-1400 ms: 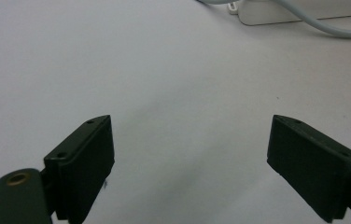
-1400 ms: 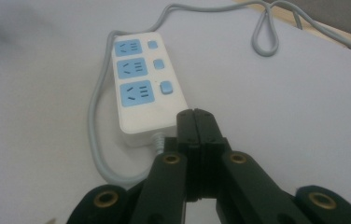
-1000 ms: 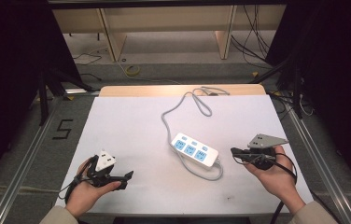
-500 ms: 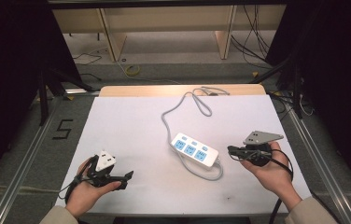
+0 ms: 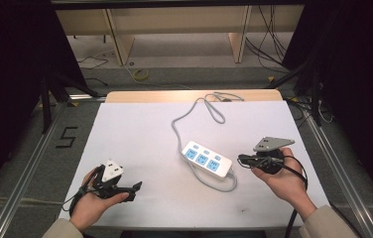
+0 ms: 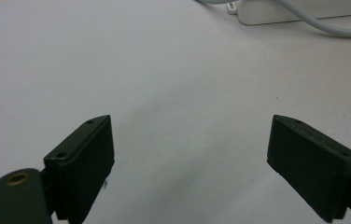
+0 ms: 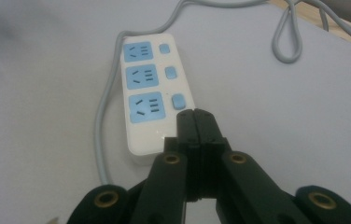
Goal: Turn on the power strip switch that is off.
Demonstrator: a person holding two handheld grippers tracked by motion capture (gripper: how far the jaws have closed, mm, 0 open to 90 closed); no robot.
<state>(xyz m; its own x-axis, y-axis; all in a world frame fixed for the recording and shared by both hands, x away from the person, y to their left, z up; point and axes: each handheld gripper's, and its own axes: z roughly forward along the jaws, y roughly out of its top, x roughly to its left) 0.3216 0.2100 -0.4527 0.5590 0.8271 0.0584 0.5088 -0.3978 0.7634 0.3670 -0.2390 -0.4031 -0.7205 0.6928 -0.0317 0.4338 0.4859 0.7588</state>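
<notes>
High view: right gripper (image 5: 242, 159) has neared power strip (image 5: 207, 159)

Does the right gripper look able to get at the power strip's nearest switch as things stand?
Probably yes: the right gripper, jaws shut, points at the power strip beside its nearest switch, with bare table between.

Floor "5" mark (image 5: 67, 137), yellow cable (image 5: 141, 74)
</notes>
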